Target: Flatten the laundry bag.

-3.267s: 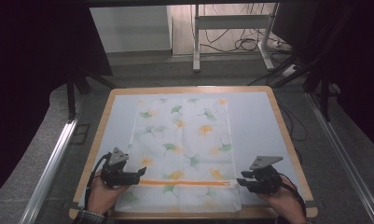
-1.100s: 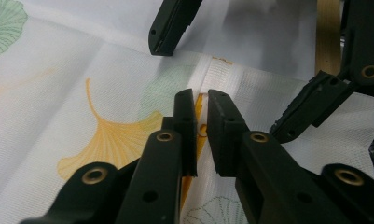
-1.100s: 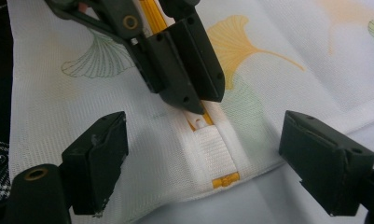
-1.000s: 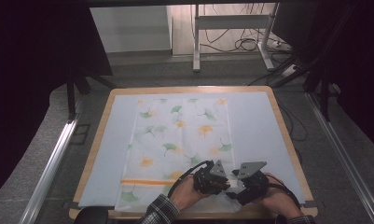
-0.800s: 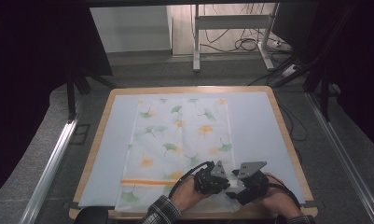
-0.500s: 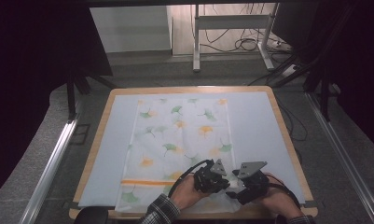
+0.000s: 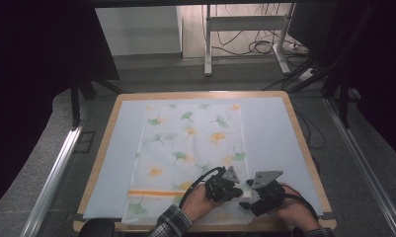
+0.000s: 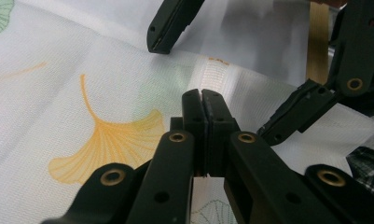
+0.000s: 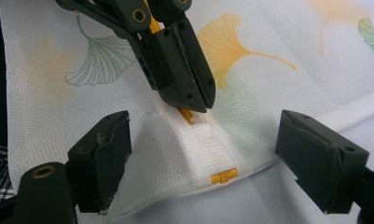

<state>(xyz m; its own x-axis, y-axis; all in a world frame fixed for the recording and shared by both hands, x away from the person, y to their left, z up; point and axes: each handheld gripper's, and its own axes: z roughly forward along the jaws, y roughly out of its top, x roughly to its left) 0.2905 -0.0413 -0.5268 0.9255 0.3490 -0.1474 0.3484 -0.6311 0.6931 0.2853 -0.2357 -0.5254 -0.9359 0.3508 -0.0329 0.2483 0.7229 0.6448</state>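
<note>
Left hand-held gripper (image 9: 182, 70) pinching orange zipper pull (image 9: 188, 115) on ginkgo-print mesh bag (image 7: 190, 148). Right hand-held gripper (image 9: 201, 163) hovering spread beside zipper end stop (image 9: 223, 177). Next: bracing bag, finishing zip.

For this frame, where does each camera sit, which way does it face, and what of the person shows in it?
High view: fixed above the person's side, looking forward and down on the table; both forearms and hands enter from the bottom, left gripper beside right gripper.
Left gripper view: rides the left gripper, looking along its closed jaws over the mesh bag.
Right gripper view: rides the right gripper, jaws apart, facing the bag's zipper.
Shared: each gripper view shows the other gripper; all three show the bag.
</note>
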